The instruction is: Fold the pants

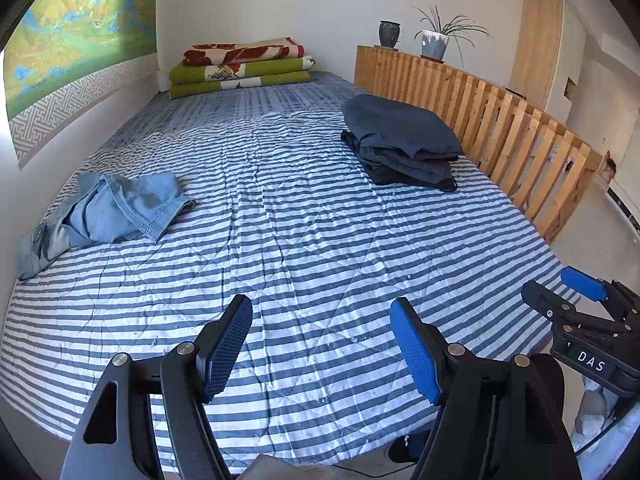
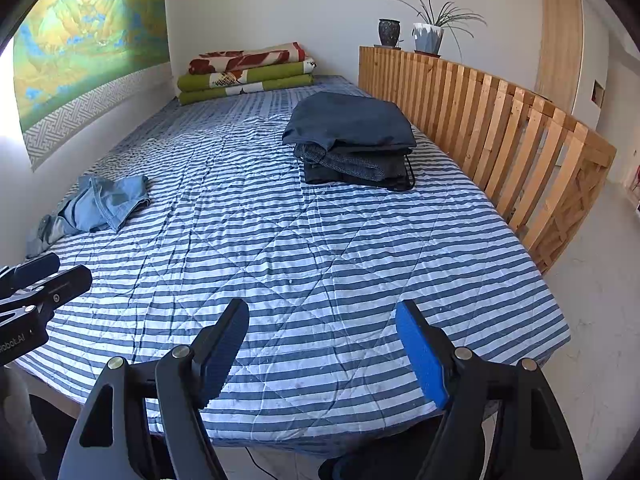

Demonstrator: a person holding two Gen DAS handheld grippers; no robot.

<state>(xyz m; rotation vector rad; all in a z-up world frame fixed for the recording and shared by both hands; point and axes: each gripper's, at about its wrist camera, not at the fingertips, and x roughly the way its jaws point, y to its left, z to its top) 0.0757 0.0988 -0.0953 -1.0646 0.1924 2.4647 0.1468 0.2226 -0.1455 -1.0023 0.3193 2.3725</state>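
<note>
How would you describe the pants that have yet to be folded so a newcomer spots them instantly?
Start at the striped bed and look to its left edge, below the landscape wall hanging. The light blue denim pants lie there crumpled. Unlike the dark folded stack by the wooden railing, they are pale and rumpled.

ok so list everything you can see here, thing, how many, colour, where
crumpled jeans: one, light blue, left side of the bed near the wall
folded pants stack: one pile, dark navy and charcoal, right side of the bed by the rail
bed cover: one, blue and white stripes, over the whole bed
folded blankets: one stack, green and red-cream, far end of the bed
wooden rail: one, light wood slats, along the bed's right edge
pots: two, one dark, one pale with a plant, on the rail's far end
wall hanging: one, green-yellow-blue, left wall
left gripper: black with blue pads, open, empty
right gripper: same, open, empty
</note>
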